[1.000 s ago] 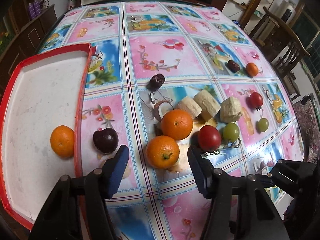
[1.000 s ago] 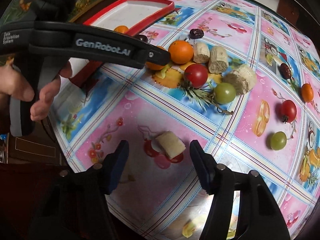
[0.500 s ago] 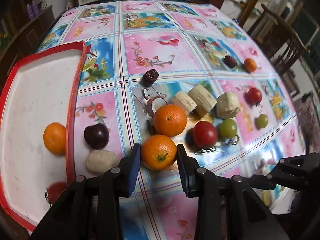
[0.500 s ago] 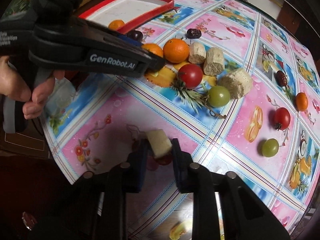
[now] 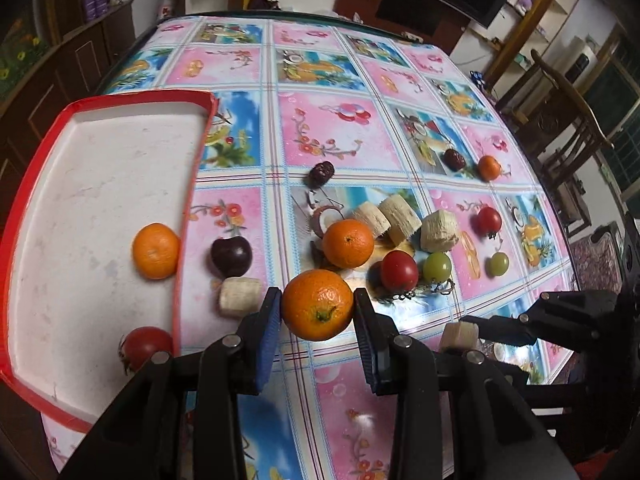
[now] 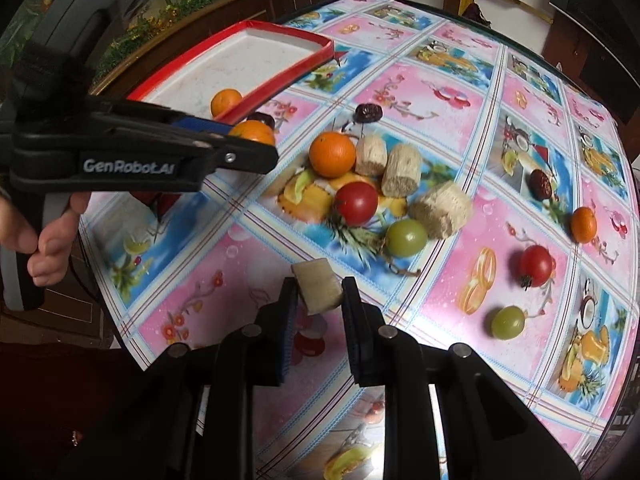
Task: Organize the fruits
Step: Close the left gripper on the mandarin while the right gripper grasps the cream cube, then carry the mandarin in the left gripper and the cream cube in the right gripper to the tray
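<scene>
Since earlier: both jaws closing, loads lifting off the tablecloth (image 5: 352, 128) | left gripper (image 5: 316, 312) clamping orange (image 5: 318, 305); right gripper (image 6: 318, 294) pinching pale chunk (image 6: 318, 286) | step: carrying; next: reaching red tray (image 5: 196, 152), releasing inside

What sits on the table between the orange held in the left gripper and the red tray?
In the left wrist view, a pale cut chunk lies between the held orange and the red tray, just outside its rim.

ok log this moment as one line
left gripper: shut on orange | right gripper: shut on pale chunk | red tray: one orange, one tomato
</scene>
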`<action>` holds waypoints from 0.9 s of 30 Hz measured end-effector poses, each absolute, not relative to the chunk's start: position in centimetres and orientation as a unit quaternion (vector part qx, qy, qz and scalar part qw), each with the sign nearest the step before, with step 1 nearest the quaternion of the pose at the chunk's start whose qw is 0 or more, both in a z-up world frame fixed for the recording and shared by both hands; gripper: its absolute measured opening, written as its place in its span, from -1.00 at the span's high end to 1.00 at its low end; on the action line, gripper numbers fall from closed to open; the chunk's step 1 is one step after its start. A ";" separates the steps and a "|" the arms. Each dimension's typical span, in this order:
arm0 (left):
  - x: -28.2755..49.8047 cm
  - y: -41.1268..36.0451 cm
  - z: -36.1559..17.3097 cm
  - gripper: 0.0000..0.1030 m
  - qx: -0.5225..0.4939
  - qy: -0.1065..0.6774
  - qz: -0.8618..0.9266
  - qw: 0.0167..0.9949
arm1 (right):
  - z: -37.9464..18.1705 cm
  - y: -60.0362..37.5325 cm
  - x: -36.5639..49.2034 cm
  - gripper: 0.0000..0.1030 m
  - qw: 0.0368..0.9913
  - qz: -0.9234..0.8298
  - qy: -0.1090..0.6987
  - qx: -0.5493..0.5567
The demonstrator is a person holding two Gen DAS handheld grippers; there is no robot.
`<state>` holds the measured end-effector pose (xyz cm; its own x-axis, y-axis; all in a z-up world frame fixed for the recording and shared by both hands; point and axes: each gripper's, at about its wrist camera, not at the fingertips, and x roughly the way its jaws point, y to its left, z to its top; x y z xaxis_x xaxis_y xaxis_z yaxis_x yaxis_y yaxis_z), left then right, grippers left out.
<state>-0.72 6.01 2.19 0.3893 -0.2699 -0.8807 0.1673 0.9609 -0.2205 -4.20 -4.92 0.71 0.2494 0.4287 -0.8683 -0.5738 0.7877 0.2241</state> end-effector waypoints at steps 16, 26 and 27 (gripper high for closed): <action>-1.0 10.6 4.4 0.32 -0.086 0.501 -0.078 0.858 | 4.2 -3.1 -0.5 0.53 0.803 0.338 0.488 -0.057; -1.8 15.1 5.0 0.32 -0.112 0.488 -0.026 0.865 | 5.4 -0.3 1.0 0.53 0.800 0.363 0.475 -0.055; -2.0 15.6 5.0 0.32 -0.115 0.487 -0.021 0.866 | 5.5 0.1 1.1 0.53 0.798 0.366 0.474 -0.055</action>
<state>-1.96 15.56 4.97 0.5255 -0.1482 -0.8378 -0.0757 0.9727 -0.2195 1.14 0.15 5.51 0.2813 0.5325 -0.7984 -0.6377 0.7254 0.2591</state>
